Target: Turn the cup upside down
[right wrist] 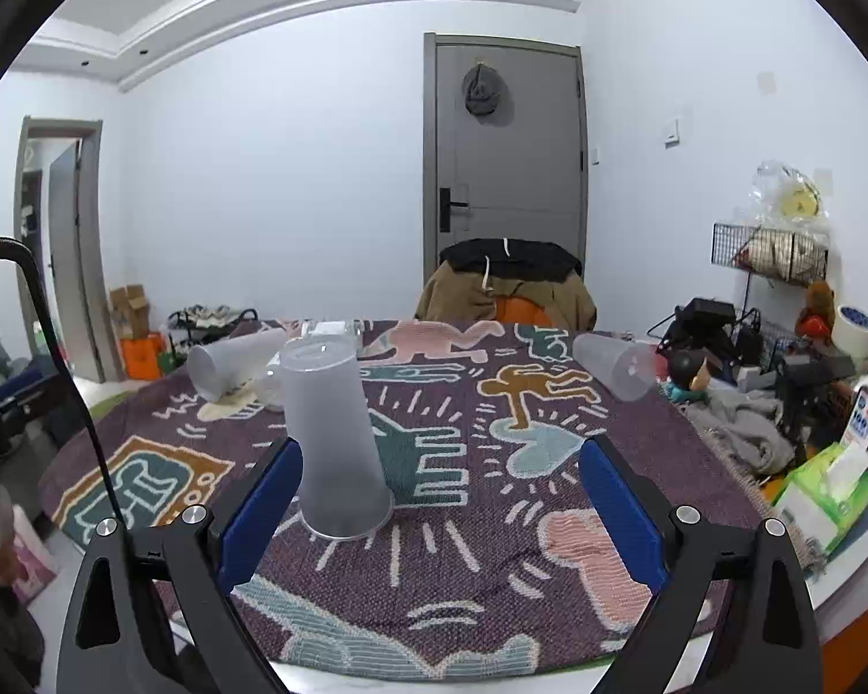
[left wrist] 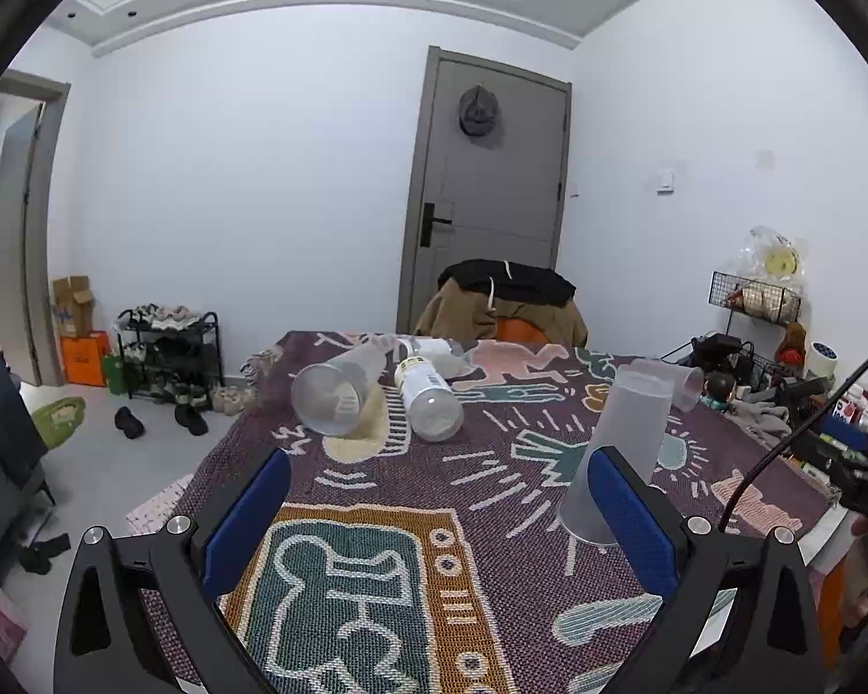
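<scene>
A frosted plastic cup (right wrist: 335, 445) stands upside down, rim on the patterned cloth (right wrist: 492, 567), just ahead of my right gripper's left finger; it also shows in the left wrist view (left wrist: 619, 451), partly behind my left gripper's right finger. My left gripper (left wrist: 440, 520) is open and empty above the cloth. My right gripper (right wrist: 440, 515) is open and empty, apart from the cup. A second frosted cup (left wrist: 333, 396) lies on its side at the far left, and a third (right wrist: 613, 367) lies on its side at the far right.
A white bottle (left wrist: 428, 399) lies beside the far-left cup. Clutter of cables, a grey cloth (right wrist: 735, 434), a tissue box (right wrist: 827, 486) and a wire rack (right wrist: 775, 254) fills the right side. A chair with jackets (right wrist: 509, 289) stands behind the table.
</scene>
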Action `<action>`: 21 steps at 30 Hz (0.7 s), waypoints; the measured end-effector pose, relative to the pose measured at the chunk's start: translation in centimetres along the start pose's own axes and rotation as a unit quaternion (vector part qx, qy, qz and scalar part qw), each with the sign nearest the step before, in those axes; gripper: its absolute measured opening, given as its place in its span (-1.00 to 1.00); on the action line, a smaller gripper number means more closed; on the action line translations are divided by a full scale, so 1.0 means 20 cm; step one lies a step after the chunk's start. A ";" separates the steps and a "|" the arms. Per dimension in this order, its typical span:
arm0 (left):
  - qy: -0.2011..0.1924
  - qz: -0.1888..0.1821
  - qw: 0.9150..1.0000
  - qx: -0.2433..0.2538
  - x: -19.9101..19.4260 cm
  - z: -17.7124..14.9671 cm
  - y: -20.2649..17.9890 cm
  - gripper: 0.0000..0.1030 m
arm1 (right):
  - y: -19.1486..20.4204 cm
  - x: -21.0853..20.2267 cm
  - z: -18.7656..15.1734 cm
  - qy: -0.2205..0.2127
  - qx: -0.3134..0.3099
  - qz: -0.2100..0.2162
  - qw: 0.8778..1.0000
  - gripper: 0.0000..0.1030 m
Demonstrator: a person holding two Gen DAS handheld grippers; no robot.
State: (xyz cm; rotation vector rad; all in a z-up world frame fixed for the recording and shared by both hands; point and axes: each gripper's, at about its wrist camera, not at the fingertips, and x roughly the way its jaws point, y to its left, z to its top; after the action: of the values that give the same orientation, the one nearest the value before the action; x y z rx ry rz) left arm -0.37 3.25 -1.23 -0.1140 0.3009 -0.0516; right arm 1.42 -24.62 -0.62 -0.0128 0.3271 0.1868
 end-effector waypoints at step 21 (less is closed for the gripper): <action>-0.004 0.001 1.000 0.011 -0.02 0.01 -0.02 0.99 | -0.01 0.04 -0.04 0.022 0.017 0.013 1.000 0.87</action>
State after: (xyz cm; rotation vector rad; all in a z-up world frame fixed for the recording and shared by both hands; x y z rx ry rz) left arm -0.63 2.91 -0.86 -0.0920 0.2930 -0.0519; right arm 1.98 -24.62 -1.69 0.0219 0.3738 0.2063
